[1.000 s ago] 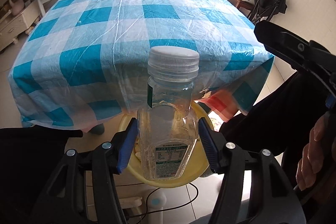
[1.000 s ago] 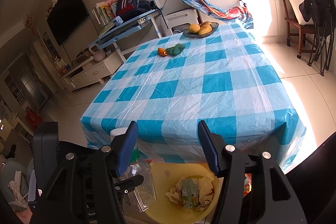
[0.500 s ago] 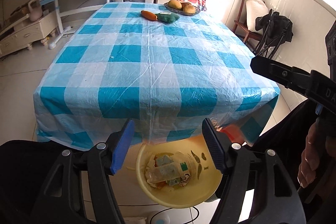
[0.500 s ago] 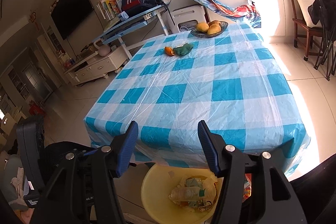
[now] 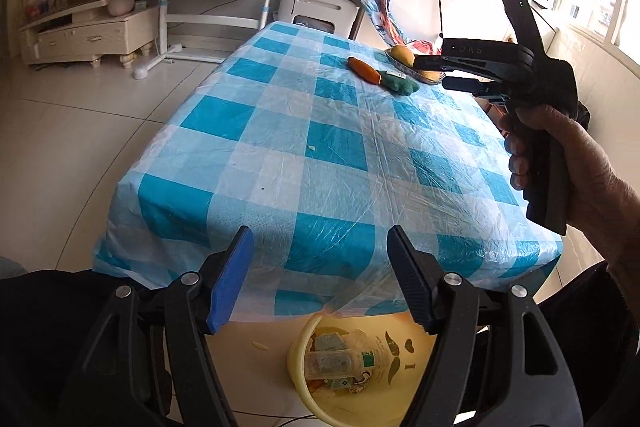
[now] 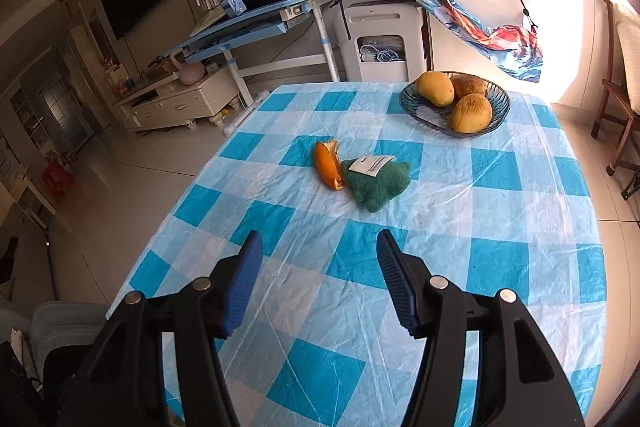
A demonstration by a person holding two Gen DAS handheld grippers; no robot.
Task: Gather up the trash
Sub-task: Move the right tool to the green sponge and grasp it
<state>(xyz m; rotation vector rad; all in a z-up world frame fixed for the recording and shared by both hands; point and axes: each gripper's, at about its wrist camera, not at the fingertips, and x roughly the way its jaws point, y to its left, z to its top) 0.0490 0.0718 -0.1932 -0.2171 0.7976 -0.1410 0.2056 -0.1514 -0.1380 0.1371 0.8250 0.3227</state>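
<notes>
An orange peel (image 6: 327,166) lies on the blue checked tablecloth (image 6: 420,267), touching a green plush toy (image 6: 378,183). My right gripper (image 6: 319,277) is open and empty above the table, short of the peel; it also shows in the left wrist view (image 5: 430,71). My left gripper (image 5: 320,277) is open and empty at the table's near edge, above a yellow bin (image 5: 404,355) on the floor. A clear plastic bottle (image 5: 344,363) lies in the bin on other trash. The peel (image 5: 363,70) and toy (image 5: 400,83) show far across the table.
A dark bowl (image 6: 424,115) with three mangoes stands at the table's far right. A blue desk (image 6: 256,23) with a backpack, a white cabinet (image 6: 176,103) and a white appliance (image 6: 380,43) stand beyond. A wooden chair (image 6: 618,115) is at the right.
My left gripper let the bottle go into the yellow bin, then rose and tilted up. My right gripper moved forward over the table toward the peel and toy.
</notes>
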